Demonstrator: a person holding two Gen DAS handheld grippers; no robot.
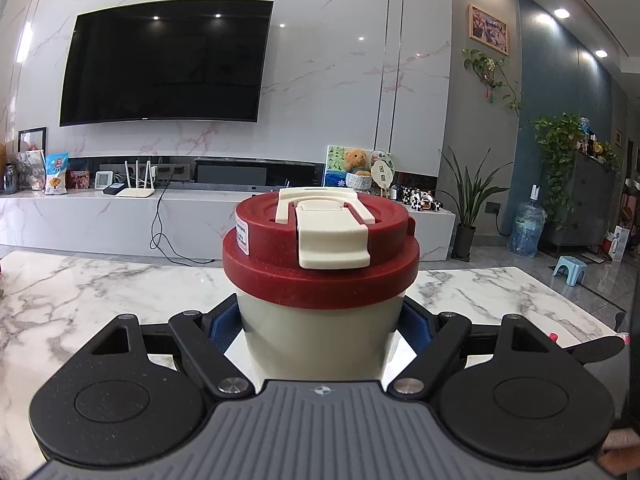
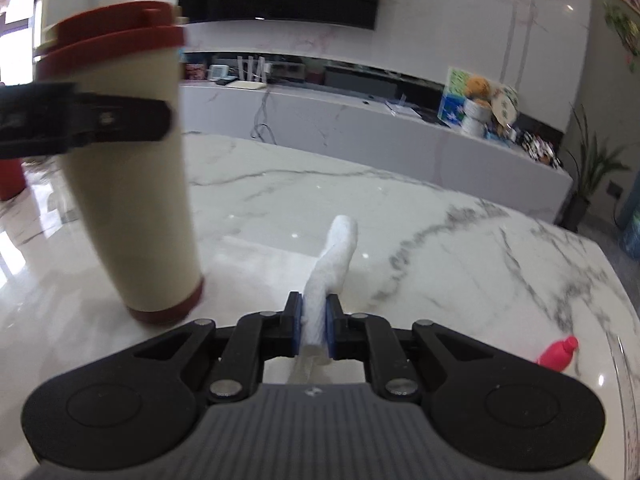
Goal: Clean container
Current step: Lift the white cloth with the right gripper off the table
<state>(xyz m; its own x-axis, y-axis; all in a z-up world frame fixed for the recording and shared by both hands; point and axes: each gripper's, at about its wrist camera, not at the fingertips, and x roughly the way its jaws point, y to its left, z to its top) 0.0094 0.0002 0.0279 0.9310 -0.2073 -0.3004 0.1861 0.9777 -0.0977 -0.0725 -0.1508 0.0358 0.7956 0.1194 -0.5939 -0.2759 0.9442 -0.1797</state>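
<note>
A cream travel cup (image 1: 316, 332) with a dark red lid (image 1: 320, 256) and a cream flip cap stands upright. My left gripper (image 1: 320, 328) is shut on the cup's body, blue pads on both sides. In the right wrist view the cup (image 2: 136, 200) is at the left, tilted, with its red base on or just above the marble table (image 2: 360, 208); I cannot tell which. The left gripper's finger (image 2: 120, 120) clamps it below the lid. My right gripper (image 2: 314, 320) is shut on a rolled white paper towel (image 2: 334, 256), which sticks up and forward to the right of the cup.
A pink-red bottle (image 2: 558, 352) lies near the table's right edge. Beyond the table are a wall TV (image 1: 168, 64), a low marble TV bench (image 1: 120, 208) with small items, and potted plants (image 1: 468, 204). A red object (image 2: 10, 180) sits at the far left.
</note>
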